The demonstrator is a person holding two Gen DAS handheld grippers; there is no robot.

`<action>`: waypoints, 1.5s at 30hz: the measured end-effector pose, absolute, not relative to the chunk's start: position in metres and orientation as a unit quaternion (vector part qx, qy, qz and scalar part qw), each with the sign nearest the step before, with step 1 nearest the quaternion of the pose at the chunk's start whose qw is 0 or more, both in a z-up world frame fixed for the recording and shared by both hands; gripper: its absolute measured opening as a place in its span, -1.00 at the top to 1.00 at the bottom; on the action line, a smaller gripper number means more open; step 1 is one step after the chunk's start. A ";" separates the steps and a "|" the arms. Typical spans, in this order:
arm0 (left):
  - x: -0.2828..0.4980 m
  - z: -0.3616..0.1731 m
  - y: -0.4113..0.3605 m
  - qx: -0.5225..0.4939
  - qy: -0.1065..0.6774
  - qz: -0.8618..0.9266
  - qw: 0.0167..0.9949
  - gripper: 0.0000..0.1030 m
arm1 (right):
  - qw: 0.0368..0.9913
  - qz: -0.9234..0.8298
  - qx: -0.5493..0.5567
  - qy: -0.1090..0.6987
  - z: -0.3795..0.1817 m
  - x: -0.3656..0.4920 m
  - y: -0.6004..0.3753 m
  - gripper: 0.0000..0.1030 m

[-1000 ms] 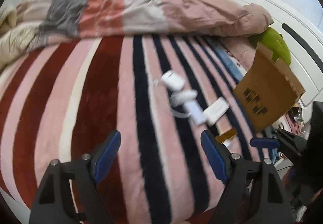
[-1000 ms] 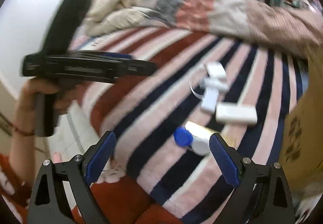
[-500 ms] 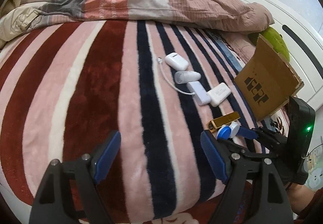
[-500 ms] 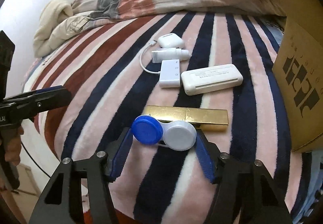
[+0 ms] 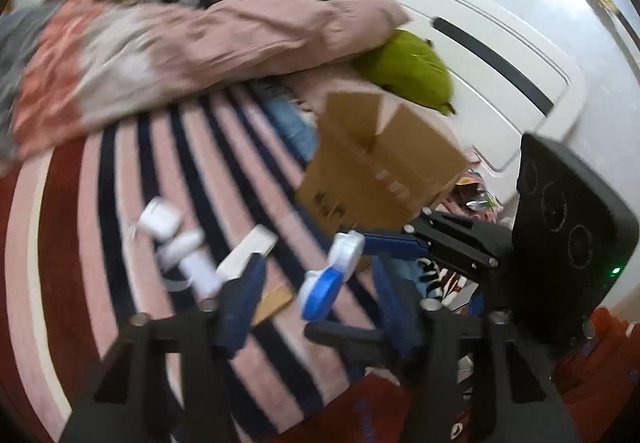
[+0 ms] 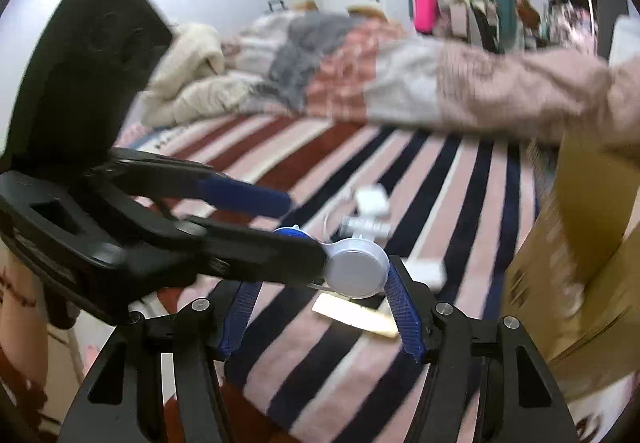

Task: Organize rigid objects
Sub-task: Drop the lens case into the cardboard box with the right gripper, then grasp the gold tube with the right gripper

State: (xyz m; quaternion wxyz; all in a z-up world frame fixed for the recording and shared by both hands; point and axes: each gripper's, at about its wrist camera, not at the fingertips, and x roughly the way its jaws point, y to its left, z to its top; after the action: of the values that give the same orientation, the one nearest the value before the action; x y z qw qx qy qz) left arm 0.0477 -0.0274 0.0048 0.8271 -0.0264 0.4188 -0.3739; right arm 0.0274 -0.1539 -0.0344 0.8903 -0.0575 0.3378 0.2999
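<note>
Clearly the right claw [image 6: 320, 317] holds the contact lens case [image 6: 352, 267], its blue pads pressed on both sides of the white cap, with the case lifted off the striped bed [image 6: 448, 179]. The left claw [image 5: 316, 307] stands wide with nothing between its pads, hovering close beside the case; in the right view one of its fingers crosses in front of the blue cap. Likely the step in hand is carrying the case to the cardboard box [image 5: 380, 167], at the right of the bed. To do it well, keep the squeeze steady, since the round cap could slip, bring the case over the open flaps before letting go, and draw the left claw clear of the path.

Counted on the bed: one gold bar [image 6: 354, 315] and four white pieces [image 5: 160, 221], though blur makes that count unsure. One box.
</note>
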 end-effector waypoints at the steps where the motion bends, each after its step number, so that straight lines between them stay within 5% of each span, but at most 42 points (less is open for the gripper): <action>1: 0.049 0.012 -0.038 -0.017 0.415 -0.384 0.825 0.34 | 0.894 0.300 -0.062 0.326 -0.023 0.029 -0.162 -0.13; 4: 0.066 0.028 -0.076 0.009 0.418 -0.391 0.820 0.49 | 0.903 0.289 -0.066 0.310 -0.003 0.037 -0.180 -0.13; 21: 0.156 0.000 -0.230 0.044 0.492 -0.438 0.751 0.46 | 0.888 0.182 -0.047 0.420 -0.008 0.119 -0.319 -0.13; 24: 0.154 0.000 -0.231 0.056 0.489 -0.419 0.763 0.07 | 0.879 0.176 -0.042 0.441 -0.013 0.121 -0.324 -0.15; 25: 0.152 0.002 -0.227 0.057 0.487 -0.412 0.768 -0.16 | 0.875 0.175 -0.041 0.450 -0.015 0.123 -0.323 -0.20; 26: 0.151 0.004 -0.224 0.056 0.483 -0.412 0.771 -0.18 | 0.873 0.176 -0.042 0.454 -0.016 0.122 -0.322 -0.27; 36: 0.110 0.046 -0.108 0.030 0.412 -0.301 0.860 -0.36 | 0.900 0.212 -0.074 0.373 0.012 0.085 -0.274 -0.62; 40: 0.088 0.037 -0.042 0.003 0.400 -0.244 0.883 -0.41 | 0.903 0.258 -0.085 0.332 0.025 0.062 -0.231 -0.98; 45: 0.064 -0.002 0.033 -0.032 0.399 -0.191 0.896 -0.43 | 0.879 0.334 -0.089 0.328 0.015 0.040 -0.172 -1.00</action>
State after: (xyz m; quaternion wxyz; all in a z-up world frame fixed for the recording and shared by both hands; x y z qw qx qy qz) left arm 0.0636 0.0327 -0.0024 0.8962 -0.0318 0.3993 -0.1908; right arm 0.0398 -0.1723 0.0153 0.8793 -0.0889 0.3279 0.3338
